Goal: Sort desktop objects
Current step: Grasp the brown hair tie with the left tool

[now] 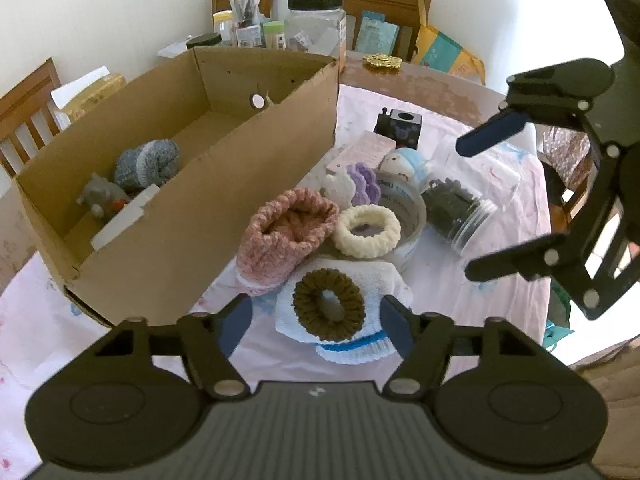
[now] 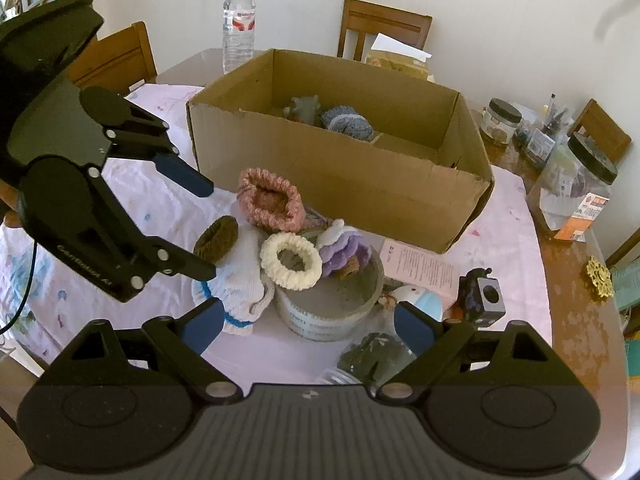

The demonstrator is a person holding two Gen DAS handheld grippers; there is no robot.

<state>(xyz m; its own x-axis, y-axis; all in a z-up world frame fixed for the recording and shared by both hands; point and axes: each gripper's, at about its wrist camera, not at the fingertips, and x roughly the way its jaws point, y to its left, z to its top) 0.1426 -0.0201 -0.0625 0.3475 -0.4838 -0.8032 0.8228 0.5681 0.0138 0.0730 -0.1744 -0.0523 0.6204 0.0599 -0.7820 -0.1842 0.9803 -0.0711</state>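
Left: corrugated cardboard box (image 1: 208,216) holding a grey ribbed knit (image 1: 148,162). Centre: left gripper (image 1: 316,322), jaws partly open, flanks a brown crocheted ring (image 1: 329,305) lying on white knit cloth (image 1: 384,276), pads apart from it. Right: right gripper (image 1: 464,208), jaws wide and empty, above a clear plastic jar (image 1: 460,210).

A brown scrunchie (image 1: 329,305) lay on a white knit cloth (image 1: 384,280) at lower centre, between the left gripper (image 1: 316,326) jaws; a cardboard box (image 1: 208,216) stood upper left.
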